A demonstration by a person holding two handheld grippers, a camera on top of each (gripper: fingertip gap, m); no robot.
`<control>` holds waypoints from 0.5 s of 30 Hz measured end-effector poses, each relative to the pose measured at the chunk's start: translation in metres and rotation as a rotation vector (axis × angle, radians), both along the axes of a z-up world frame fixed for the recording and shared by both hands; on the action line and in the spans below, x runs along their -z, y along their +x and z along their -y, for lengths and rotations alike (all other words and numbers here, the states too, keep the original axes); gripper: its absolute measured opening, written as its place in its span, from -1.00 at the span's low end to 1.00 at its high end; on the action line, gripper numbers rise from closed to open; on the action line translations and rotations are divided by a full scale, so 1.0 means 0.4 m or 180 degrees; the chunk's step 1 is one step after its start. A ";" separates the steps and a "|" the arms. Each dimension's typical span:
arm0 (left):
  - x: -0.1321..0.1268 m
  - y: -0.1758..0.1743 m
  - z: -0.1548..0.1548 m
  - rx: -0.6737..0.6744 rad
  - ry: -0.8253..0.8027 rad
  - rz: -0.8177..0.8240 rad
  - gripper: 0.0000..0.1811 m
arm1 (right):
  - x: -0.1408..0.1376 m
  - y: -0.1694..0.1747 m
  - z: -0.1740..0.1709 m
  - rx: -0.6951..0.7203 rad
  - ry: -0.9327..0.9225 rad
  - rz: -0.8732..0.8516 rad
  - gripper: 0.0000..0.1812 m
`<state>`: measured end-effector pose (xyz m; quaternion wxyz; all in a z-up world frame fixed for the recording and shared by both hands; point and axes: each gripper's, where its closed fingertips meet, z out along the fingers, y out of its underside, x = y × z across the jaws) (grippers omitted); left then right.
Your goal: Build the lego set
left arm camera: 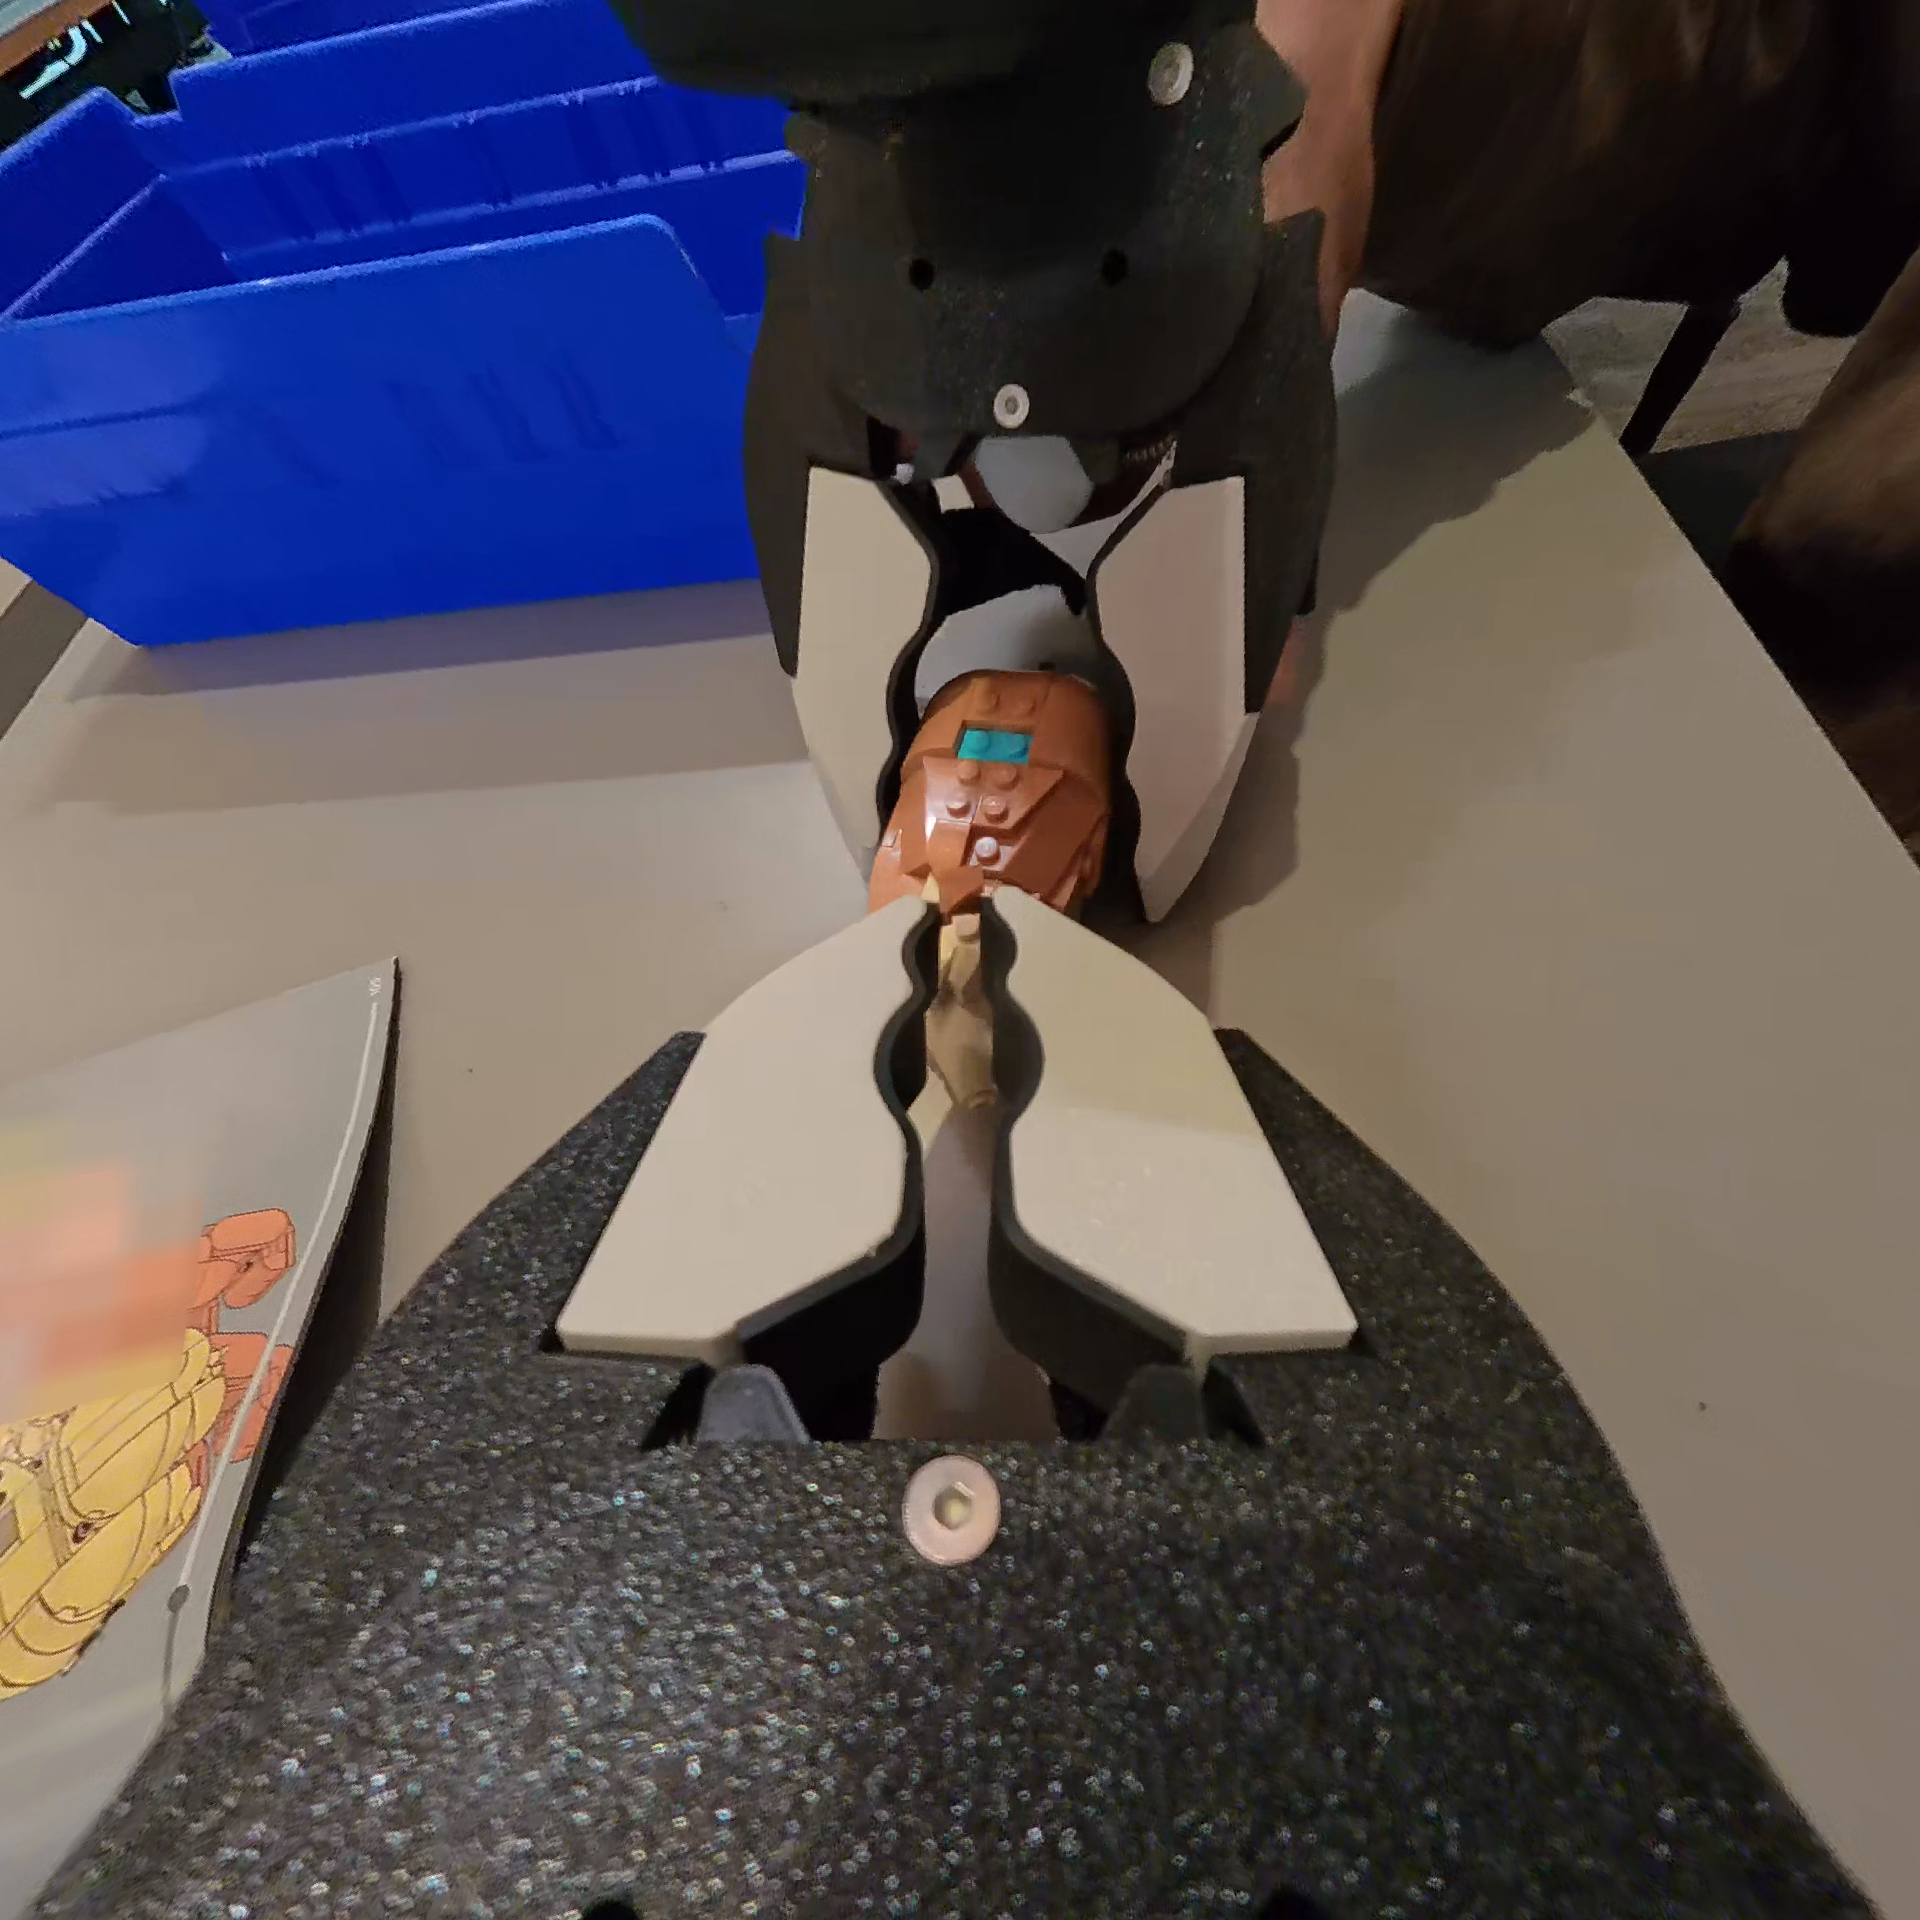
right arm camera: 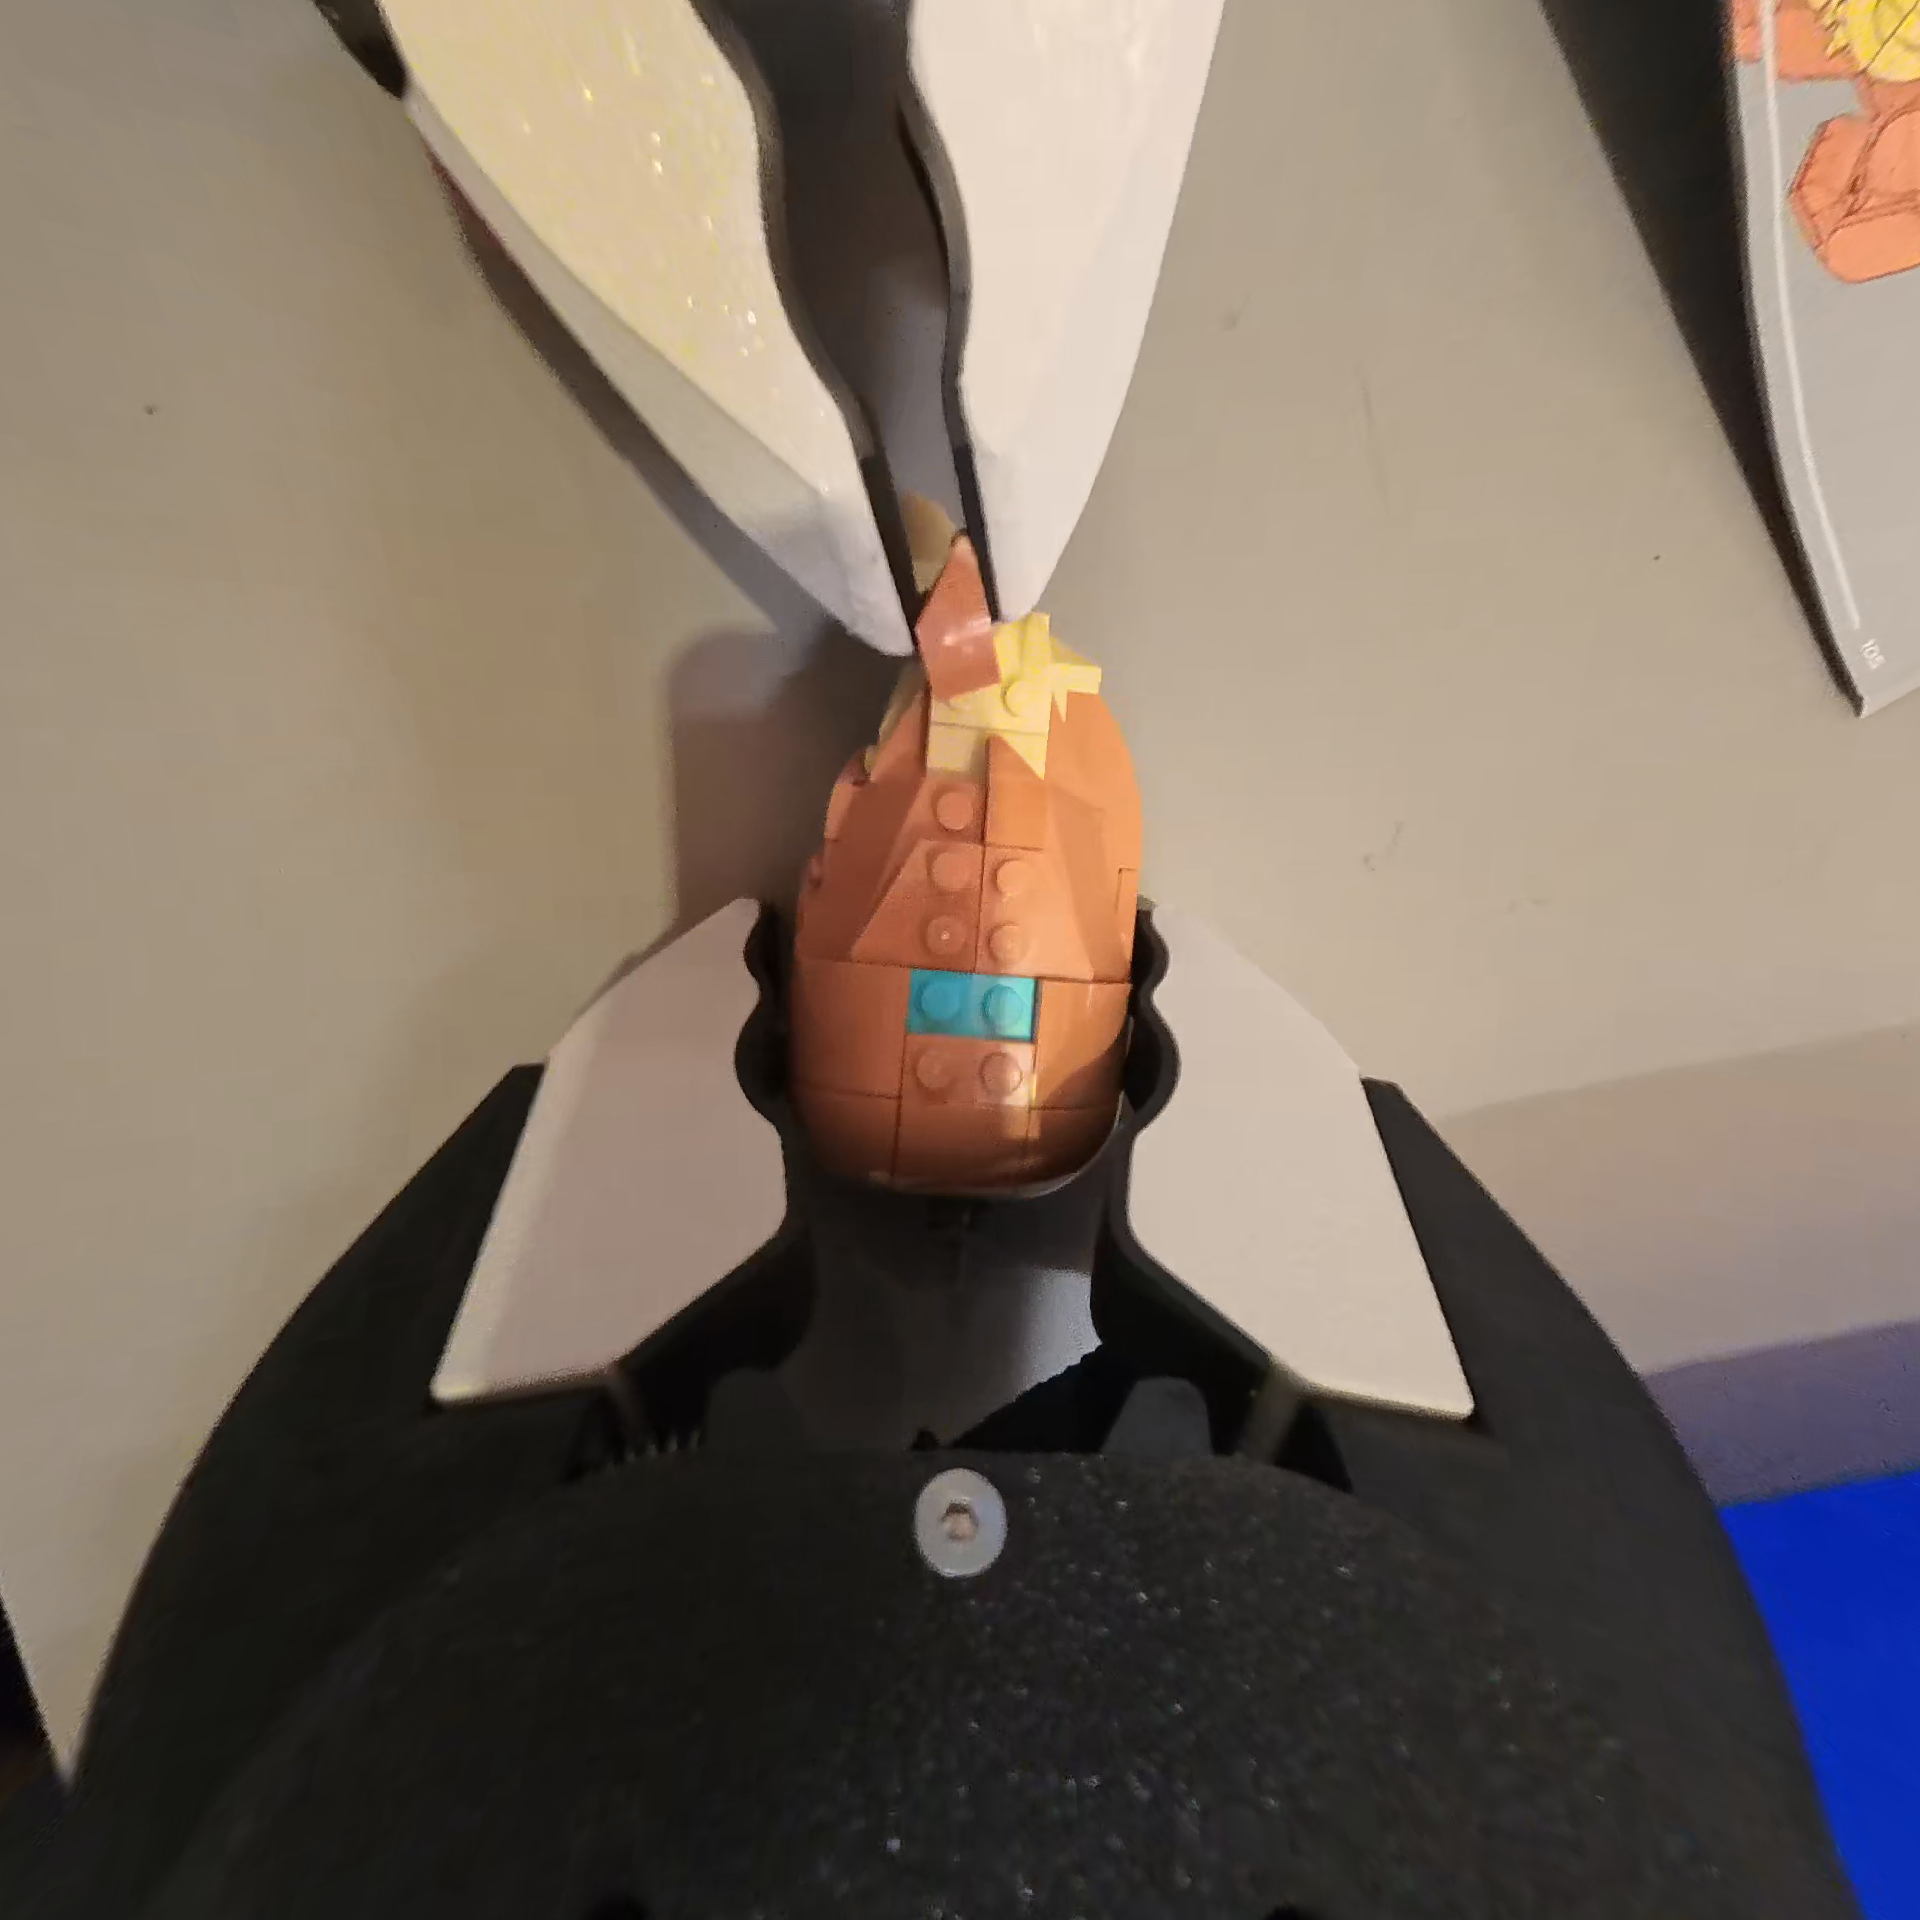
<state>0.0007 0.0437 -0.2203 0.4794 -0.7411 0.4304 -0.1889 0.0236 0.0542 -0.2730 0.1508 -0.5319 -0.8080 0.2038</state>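
Two hand-held grippers meet nose to nose over a pale grey tabletop (left arm camera: 1507, 935), sharing one brown lego model (right arm camera: 961, 997) between them. The right gripper (right arm camera: 951, 971) clamps the model's rounded body, its pale fingers (right arm camera: 644, 1132) pressed against both flanks; a single teal brick (right arm camera: 974, 1006) sits among the brown studs on the upper face. The left gripper (left arm camera: 958, 920) is drawn narrow, its tips pinching a small tan and brown piece (left arm camera: 961, 1013) at the model's pointed end, where pale yellow bricks (right arm camera: 1023, 681) fan out (how firmly that piece is seated cannot be told). In the left wrist view, blue storage bins (left arm camera: 364, 416) line the far edge of the tabletop, and an open instruction booklet (left arm camera: 208, 1299) with orange and yellow drawings lies to the left, near the gripper's dark body.
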 end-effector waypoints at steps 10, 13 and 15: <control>-0.003 0.003 0.002 0.0083 -0.0060 0.0014 -0.92 | -0.003 -0.009 0.007 -0.0185 -0.0116 -0.0127 -0.30; -0.012 0.006 0.003 0.0107 -0.0063 0.0071 -0.92 | -0.007 -0.017 0.006 -0.0189 -0.0134 -0.0300 -0.30; -0.016 0.008 0.005 0.0117 -0.0052 0.0069 -0.92 | -0.009 -0.021 0.002 -0.0193 -0.0093 -0.0403 -0.29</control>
